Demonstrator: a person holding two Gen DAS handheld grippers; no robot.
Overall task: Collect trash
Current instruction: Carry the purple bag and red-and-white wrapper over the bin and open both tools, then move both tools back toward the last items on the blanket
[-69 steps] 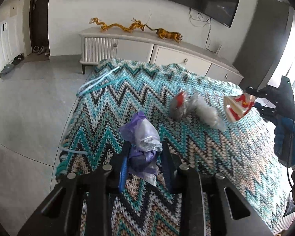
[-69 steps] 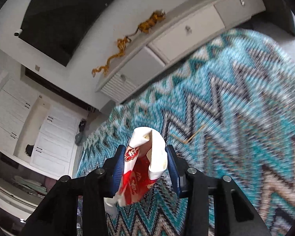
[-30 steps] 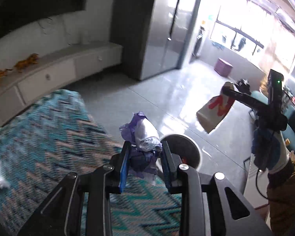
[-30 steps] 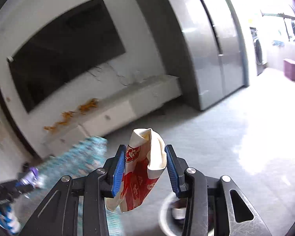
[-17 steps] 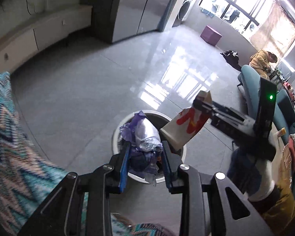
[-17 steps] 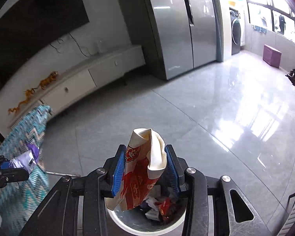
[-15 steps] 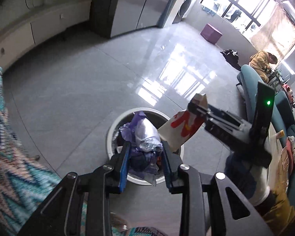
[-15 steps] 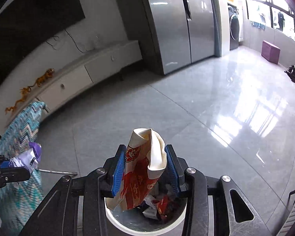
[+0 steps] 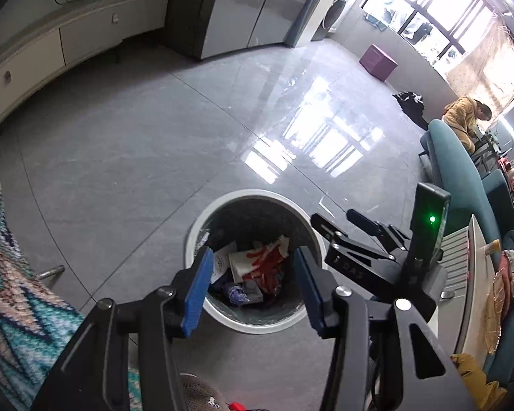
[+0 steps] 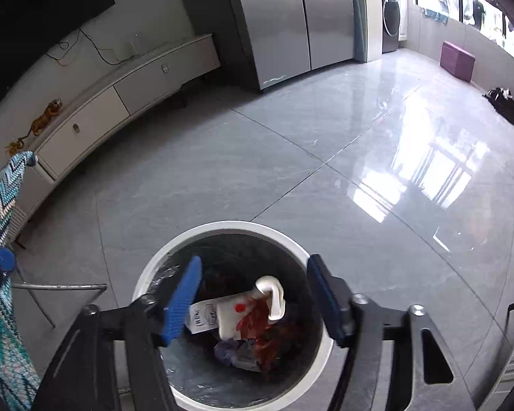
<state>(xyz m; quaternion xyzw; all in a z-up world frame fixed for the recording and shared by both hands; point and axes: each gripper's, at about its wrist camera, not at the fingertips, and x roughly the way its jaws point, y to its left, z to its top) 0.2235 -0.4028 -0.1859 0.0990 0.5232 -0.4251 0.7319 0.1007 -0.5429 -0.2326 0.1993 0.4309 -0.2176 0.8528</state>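
A round white-rimmed trash bin (image 9: pixel 202 221) stands on the grey floor; it also shows in the right wrist view (image 10: pixel 144 267). Inside lie the red-and-white paper wrapper (image 9: pixel 257 263) (image 10: pixel 243 315) and the purple plastic wrapper (image 9: pixel 234 291) (image 10: pixel 228 349) among other trash. My left gripper (image 9: pixel 252 287) is open and empty above the bin. My right gripper (image 10: pixel 253 301) is open and empty above the bin; it also shows in the left wrist view (image 9: pixel 342 222) at the bin's right rim.
The zigzag-patterned table cloth (image 9: pixel 3 274) (image 10: pixel 0 239) is at the left. A white TV cabinet (image 9: pixel 68 44) and a steel fridge (image 10: pixel 284 20) stand at the back. A teal sofa (image 9: pixel 462 185) and a seated person (image 9: pixel 462 116) are at the right.
Both grippers opened over the bin. The purple wrapper and the red-and-white wrapper dropped into it.
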